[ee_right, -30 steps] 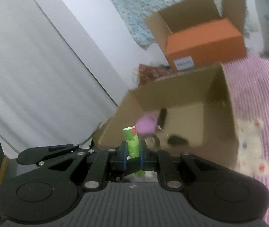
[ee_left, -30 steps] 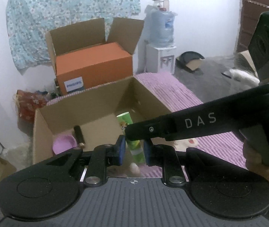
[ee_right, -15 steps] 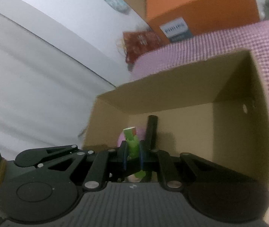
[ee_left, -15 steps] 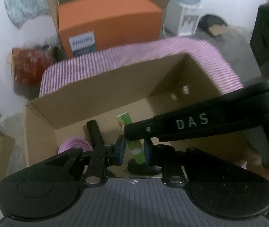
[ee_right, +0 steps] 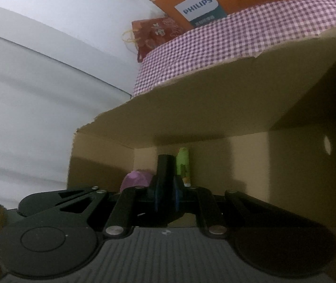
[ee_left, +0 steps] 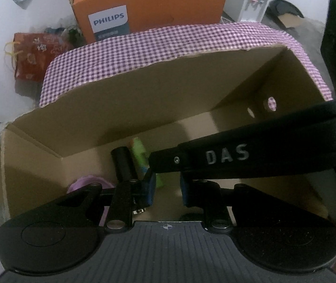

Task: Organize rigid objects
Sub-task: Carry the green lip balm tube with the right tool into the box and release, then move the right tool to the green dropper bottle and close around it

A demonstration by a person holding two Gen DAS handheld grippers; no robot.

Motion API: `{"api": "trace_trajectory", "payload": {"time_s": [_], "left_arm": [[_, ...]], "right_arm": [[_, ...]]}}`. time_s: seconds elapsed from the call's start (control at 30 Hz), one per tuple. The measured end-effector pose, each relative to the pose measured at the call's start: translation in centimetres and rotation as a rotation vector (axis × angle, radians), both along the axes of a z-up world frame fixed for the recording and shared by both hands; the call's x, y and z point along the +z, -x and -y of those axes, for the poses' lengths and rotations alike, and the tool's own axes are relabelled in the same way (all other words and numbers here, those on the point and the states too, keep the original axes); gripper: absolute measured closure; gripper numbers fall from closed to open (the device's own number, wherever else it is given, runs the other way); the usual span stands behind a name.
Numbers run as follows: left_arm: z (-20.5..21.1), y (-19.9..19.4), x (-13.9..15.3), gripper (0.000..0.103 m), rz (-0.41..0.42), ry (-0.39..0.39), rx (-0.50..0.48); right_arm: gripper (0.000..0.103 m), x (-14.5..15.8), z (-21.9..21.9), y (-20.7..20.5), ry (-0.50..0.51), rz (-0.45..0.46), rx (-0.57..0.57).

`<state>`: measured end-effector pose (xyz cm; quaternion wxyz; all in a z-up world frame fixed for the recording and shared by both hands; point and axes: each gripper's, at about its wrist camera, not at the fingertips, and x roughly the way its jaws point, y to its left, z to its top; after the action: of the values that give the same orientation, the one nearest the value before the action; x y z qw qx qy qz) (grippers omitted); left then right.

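Note:
An open cardboard box (ee_left: 144,99) holds a green tube (ee_left: 139,155), a black cylinder (ee_left: 123,162) and a purple round piece (ee_left: 87,184). My left gripper (ee_left: 165,188) hovers over the box, jaws slightly apart with nothing between them. My right gripper (ee_right: 165,195) is low inside the box, and its arm crosses the left wrist view (ee_left: 250,155). In the right wrist view the green tube (ee_right: 183,164) lies on the box floor beyond the fingers, free of them, beside the black cylinder (ee_right: 165,167) and the purple piece (ee_right: 136,179). The black cylinder lines up with the narrow gap between the right fingers.
The box sits on a purple checked cloth (ee_left: 168,40). An orange Philips box (ee_left: 149,4) stands behind it, and a red patterned bag (ee_left: 33,54) lies to the left. A white wall (ee_right: 38,75) is at the left.
Both grippers moved forward and down into the box. The right gripper let go of the green tube, which now lies on the box floor next to the black cylinder.

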<state>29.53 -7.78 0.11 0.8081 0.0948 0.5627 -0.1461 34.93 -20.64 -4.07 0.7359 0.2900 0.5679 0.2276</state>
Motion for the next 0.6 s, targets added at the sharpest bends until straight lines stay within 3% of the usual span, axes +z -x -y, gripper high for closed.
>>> {"api": "trace_trajectory", "payload": {"time_s": [0.1,0.23,0.5,0.6], "left_arm": [[0.1,0.9,1.2,0.076,0.038,0.003,-0.012],[-0.1,2.9,4.1,0.057,0.119,0.029,-0.022],[-1.7,9.7,11.2,0.044,0.319,0.090,-0.013],[-2.5,12.4,12.8,0.042,0.376,0.125,0.001]], "right_arm": [[0.088,1.2,0.9,0.8,-0.020,0.031,-0.008],[0.088,4.3,2.5,3.0,-0.035,0.111,-0.024],[0.085,13.0,5.9,11.0,-0.168,0.331,-0.068],[0.077,15.7,6.8,14.0,-0.208,0.403,-0.078]]}}
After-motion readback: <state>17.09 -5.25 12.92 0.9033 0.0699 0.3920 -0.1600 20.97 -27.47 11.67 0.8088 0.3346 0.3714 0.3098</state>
